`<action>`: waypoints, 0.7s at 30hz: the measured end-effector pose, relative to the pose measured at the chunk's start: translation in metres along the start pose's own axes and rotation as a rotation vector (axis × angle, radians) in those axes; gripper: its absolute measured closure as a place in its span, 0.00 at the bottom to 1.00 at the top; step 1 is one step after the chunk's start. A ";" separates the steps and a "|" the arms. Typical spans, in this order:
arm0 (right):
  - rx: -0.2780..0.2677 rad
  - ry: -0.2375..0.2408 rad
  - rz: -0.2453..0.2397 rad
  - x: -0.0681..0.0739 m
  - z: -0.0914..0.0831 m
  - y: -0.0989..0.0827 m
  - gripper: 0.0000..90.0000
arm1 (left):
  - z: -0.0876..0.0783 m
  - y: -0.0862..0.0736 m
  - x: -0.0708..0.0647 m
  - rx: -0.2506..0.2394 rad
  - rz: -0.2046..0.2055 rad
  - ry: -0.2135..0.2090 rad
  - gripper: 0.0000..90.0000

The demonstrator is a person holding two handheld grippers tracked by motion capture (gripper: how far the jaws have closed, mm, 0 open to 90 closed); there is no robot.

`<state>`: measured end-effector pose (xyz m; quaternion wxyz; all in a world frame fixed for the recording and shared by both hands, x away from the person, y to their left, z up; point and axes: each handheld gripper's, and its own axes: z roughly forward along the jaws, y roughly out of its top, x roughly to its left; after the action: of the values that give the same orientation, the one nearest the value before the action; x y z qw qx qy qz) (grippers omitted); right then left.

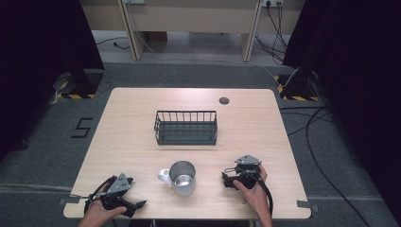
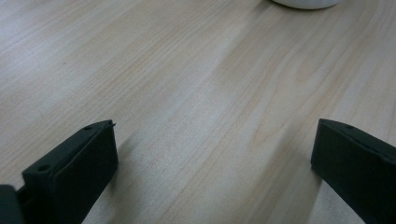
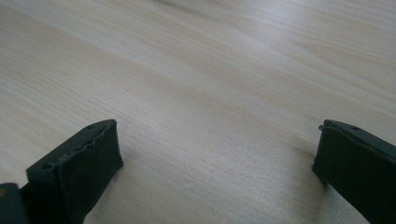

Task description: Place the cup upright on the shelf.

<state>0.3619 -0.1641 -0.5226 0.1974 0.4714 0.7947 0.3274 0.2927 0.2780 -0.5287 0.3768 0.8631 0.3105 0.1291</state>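
I rest each hand-held gripper, left (image 1: pixel 135 205) and right (image 1: pixel 226 179), released on the counter (image 1: pixel 132 123), flanking the mug (image 1: pixel 182 177) for easy reach.

A light wooden table (image 1: pixel 127 123) with rounded corners stands on grey carpet, its pale grain running clear in both gripper views. Near the middle of the top sits a black wire basket (image 1: pixel 186 127), long side facing the person. Closer to the near edge, a metal mug (image 1: pixel 182 177) stands upright, its handle turned toward the left; it is well apart from the basket. A small round grey cable port (image 1: pixel 224 100) is set into the far side of the top. In the left gripper view, a white rounded edge (image 2: pixel 306 3) rests on the wood at the top of the frame; what it is cannot be told from there.
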 end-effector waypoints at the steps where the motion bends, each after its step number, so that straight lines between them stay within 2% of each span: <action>1: 0.002 0.002 0.004 0.000 0.000 0.000 0.01 | 0.000 0.000 0.000 0.000 0.000 0.000 0.00; 5: -0.001 0.009 -0.009 0.000 -0.001 -0.001 0.03 | 0.000 0.000 0.000 0.000 0.000 0.000 0.00; 7: -0.028 0.022 -0.029 0.000 -0.003 -0.002 0.15 | 0.000 0.000 0.000 0.000 0.000 0.000 0.00; 8: -0.028 0.022 -0.029 0.000 -0.003 -0.002 0.15 | 0.000 0.000 0.000 0.000 0.000 0.000 0.00; 9: -0.038 0.026 -0.030 0.001 -0.005 -0.002 0.21 | 0.000 0.000 0.000 0.001 0.001 0.000 0.00; 11: -0.051 0.030 -0.041 0.002 -0.006 -0.003 0.16 | 0.000 0.000 0.000 0.001 0.002 0.000 0.00; 12: -0.057 0.028 -0.049 0.004 -0.008 -0.004 0.17 | 0.000 0.000 0.000 0.001 0.001 0.000 0.00; 13: -0.097 0.049 -0.074 0.007 -0.013 -0.004 0.17 | 0.000 0.000 0.000 0.002 0.002 0.000 0.00; 14: -0.097 0.049 -0.074 0.007 -0.013 -0.004 0.17 | 0.000 0.000 0.000 0.002 0.002 0.000 0.00; 15: -0.133 0.076 -0.078 0.009 -0.018 -0.003 0.18 | 0.000 0.000 0.000 0.002 0.002 0.000 0.00; 16: -0.133 0.076 -0.078 0.009 -0.018 -0.003 0.18 | 0.000 0.000 0.000 0.002 0.002 0.000 0.00; 18: -0.187 0.121 -0.088 0.013 -0.026 -0.004 0.17 | 0.000 0.000 0.000 0.002 0.001 0.000 0.00; 20: -0.203 0.138 -0.092 0.015 -0.029 -0.004 0.17 | 0.000 0.000 0.000 0.002 0.002 0.000 0.00; 21: -0.237 0.171 -0.099 0.017 -0.033 -0.005 0.17 | 0.000 0.000 0.000 0.000 0.001 0.000 0.00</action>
<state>0.3298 -0.1616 -0.5028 0.1991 0.3754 0.7867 0.4477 0.2927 0.2780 -0.5287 0.3766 0.8632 0.3103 0.1292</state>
